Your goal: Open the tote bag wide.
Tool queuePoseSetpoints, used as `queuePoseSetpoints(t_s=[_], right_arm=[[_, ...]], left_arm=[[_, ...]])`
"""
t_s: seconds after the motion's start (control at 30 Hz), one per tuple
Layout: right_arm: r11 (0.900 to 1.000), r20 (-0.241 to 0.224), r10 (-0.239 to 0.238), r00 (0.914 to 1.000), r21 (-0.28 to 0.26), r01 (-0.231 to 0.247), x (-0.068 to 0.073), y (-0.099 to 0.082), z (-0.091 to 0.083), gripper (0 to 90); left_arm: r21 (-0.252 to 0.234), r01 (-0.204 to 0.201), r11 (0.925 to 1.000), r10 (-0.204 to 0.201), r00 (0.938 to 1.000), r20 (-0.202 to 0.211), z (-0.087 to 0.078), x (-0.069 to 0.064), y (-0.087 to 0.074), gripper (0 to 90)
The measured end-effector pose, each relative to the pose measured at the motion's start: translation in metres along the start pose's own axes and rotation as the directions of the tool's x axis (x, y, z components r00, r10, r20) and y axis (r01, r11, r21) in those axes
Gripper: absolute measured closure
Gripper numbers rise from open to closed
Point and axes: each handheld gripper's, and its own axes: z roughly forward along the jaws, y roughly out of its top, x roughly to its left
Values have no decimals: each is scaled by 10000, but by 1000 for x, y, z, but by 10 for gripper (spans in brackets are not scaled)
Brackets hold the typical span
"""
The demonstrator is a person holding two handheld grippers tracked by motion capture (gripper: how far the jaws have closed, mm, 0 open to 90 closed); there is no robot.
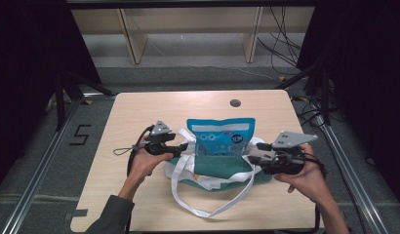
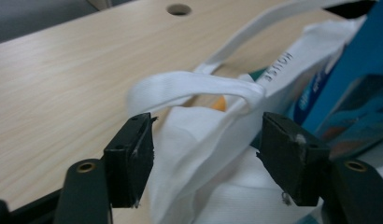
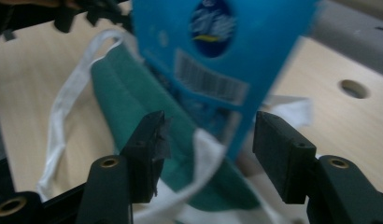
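Item: tote (image 1: pixel 215 168), green with white handles, lying mid-table (image 1: pixel 139 112) near your edge, its mouth facing away from you. Contents: one blue pouch (image 1: pixel 221 136), lower half in the mouth, upper half sticking out toward the far side. Left gripper (image 1: pixel 181 148): at the tote's left corner, jaws spread, white cloth and a handle loop (image 2: pixel 199 86) between them but pressed by neither pad. Right gripper (image 1: pixel 254 155): at the right corner, jaws likewise spread, tote rim and pouch edge in the gap, nothing pinched. Hazards, as judged from here: with neither side held, the mouth may sag shut on the pouch and stop it sliding further in (the cloth looks limp). Close your left jaws carelessly and you could catch the handle alone, so a lift would raise the strap and not the rim. Your right jaws could nip the pouch with the cloth and drag it back out. The long handle (image 1: pixel 208 207) lying toward you could snag a gripper or cable.
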Motion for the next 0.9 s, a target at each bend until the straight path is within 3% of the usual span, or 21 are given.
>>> queuePoseSetpoints(t_s=[0.13,0.17,0.2,0.23,0.27,0.3,0.33,0.37,0.4,0.47,0.5,0.53,0.57,0.6,0.63,0.67,0.7,0.73,0.77,0.8,0.9], right_arm=[[9968,-318,-213,9993,760,237,-2,-9,30,416],[9955,-558,-35,9984,943,88,-3,-12,33,444],[9914,-697,-458,9965,1191,539,-2,-17,33,589],[9914,-697,-458,9965,1191,539,-2,-17,33,589],[9839,-676,-1060,9921,1374,1144,0,-19,26,740],[9808,-782,-1346,9878,1313,1440,3,-20,22,771],[9808,-782,-1346,9878,1313,1440,3,-20,22,771],[9703,-1040,-1735,9793,1520,1880,10,-23,17,810],[9600,-1322,-1923,9724,1802,2144,17,-28,17,815],[9487,-1569,-1804,9710,2330,2139,29,-39,19,822],[9390,-1862,-1814,9656,2591,2264,35,-46,22,824],[9390,-1862,-1814,9656,2591,2264,35,-46,22,824],[9272,-2383,-1843,9535,2797,2491,41,-56,28,825],[9238,-2552,-1801,9500,2878,2525,45,-63,33,824],[9040,-2343,-1557,9596,3578,2341,53,-87,57,825],[9049,-2303,-1484,9617,3607,2260,55,-94,64,826],[9086,-2333,-1449,9616,3533,2226,56,-92,65,825],[9086,-2333,-1449,9616,3533,2226,56,-92,65,825],[9020,-2383,-1611,9577,3583,2409,55,-89,65,824],[9052,-2361,-1432,9611,3615,2237,55,-89,64,808],[9156,-2194,-948,9710,3636,1716,52,-84,57,672]], left_arm=[[3,210,9998,-210,9994,262,20,4,2,351],[-88,371,9993,-369,9990,257,25,5,4,366],[-198,328,9993,-321,9988,363,29,5,6,498],[-44,41,10000,-38,9983,576,32,6,10,498],[168,-60,9998,58,9999,119,40,6,21,630],[150,-19,9999,22,9998,-211,46,5,26,681],[150,-19,9999,22,9998,-211,46,5,26,708],[674,-173,9976,210,9983,-550,57,12,36,733],[837,217,9963,-173,9984,-535,62,17,40,749],[1087,797,9909,-734,9955,-603,72,28,41,768],[1433,984,9848,-838,9909,-1051,81,34,38,790],[1433,984,9848,-838,9909,-1051,81,34,38,797],[1722,1020,9798,-816,9892,-1216,87,39,34,797],[1977,1644,9664,-1486,9846,-921,98,46,25,794],[1977,2080,9580,-1891,9758,-1099,113,48,10,803],[1620,2114,9639,-1918,9730,-1287,115,45,8,807],[1804,1752,9679,-1521,9792,-1345,115,43,10,805],[1804,1752,9679,-1521,9792,-1345,115,43,10,800],[1812,1541,9713,-1308,9823,-1342,113,41,13,800],[1418,1422,9796,-1235,9834,-1332,99,40,20,747],[742,1607,9842,-1540,9841,-889,69,39,26,622]])
